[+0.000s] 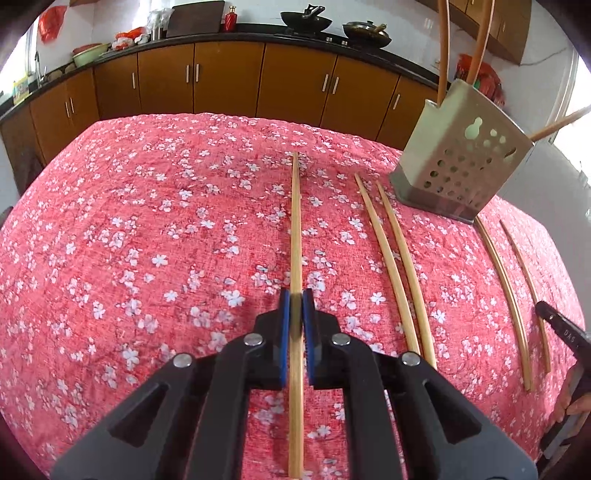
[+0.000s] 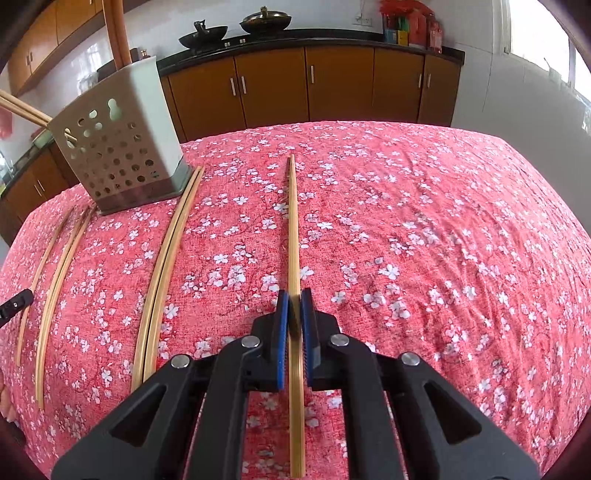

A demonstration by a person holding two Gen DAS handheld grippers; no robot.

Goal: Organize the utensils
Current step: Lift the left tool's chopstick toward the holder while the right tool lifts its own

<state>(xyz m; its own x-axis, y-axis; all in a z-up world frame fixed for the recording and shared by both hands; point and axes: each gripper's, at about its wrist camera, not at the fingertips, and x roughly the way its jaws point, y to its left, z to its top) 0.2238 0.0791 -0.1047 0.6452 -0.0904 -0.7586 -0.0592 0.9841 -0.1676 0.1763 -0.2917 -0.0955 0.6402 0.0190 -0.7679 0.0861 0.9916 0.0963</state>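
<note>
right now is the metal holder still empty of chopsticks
No, the perforated metal holder already has chopsticks standing in it, their tops sticking out above its rim.

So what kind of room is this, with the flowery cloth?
Most likely a home kitchen. Brown cabinets run under a dark counter, two woks sit on a stove, and a metal chopstick holder stands on the flowery tablecloth.

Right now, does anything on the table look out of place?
Yes: in the perforated holder, a chopstick pokes out sideways instead of standing upright. Loose chopsticks lie on the cloth. Each tongs grips one chopstick.
</note>
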